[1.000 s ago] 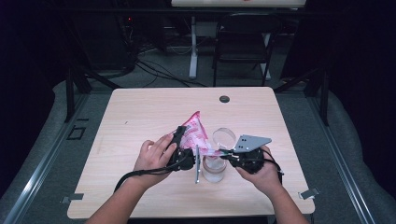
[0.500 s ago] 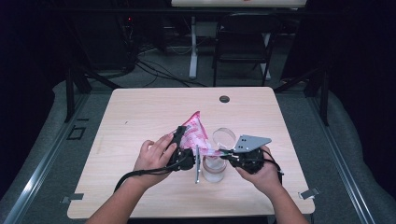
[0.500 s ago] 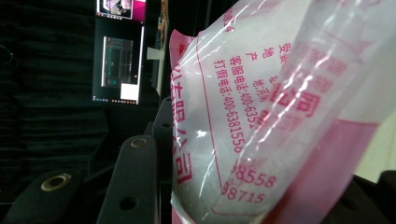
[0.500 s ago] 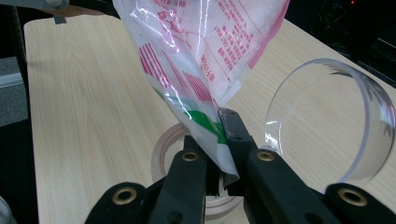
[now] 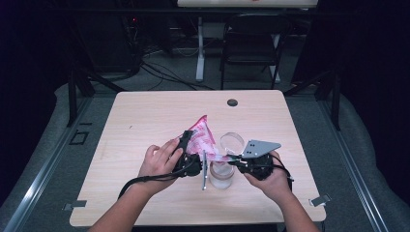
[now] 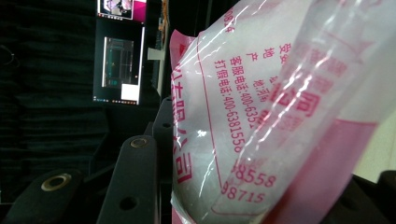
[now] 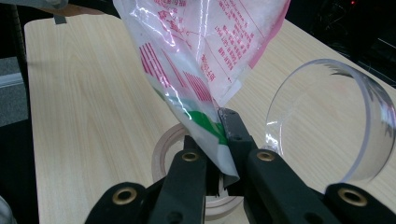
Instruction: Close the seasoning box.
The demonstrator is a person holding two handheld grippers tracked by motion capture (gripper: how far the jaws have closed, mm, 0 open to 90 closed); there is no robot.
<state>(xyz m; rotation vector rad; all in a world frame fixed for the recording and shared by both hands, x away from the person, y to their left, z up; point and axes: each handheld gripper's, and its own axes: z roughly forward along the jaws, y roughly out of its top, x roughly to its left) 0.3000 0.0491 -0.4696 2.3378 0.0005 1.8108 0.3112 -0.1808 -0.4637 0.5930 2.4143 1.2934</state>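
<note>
A pink and white printed plastic bag (image 5: 202,137) hangs above the wooden table (image 5: 145,121), held from both sides. My left gripper (image 5: 195,155) is shut on the bag's bulky lower part (image 6: 261,116), which bulges between its jaws. My right gripper (image 5: 231,161) is shut on the bag's thin bottom corner (image 7: 212,135). A clear glass jar (image 5: 222,176) stands just below, between the two hands. A second clear glass ring (image 5: 232,141) sits behind it, seen large at the right of the right gripper view (image 7: 327,126). A pale wooden ring (image 7: 163,149) lies under the right jaws.
A black round grommet (image 5: 232,102) sits near the table's far edge. A dark chair (image 5: 251,43) and cables stand on the floor beyond. Metal clips (image 5: 320,199) mark the front corners. Bare tabletop spreads left and behind the bag.
</note>
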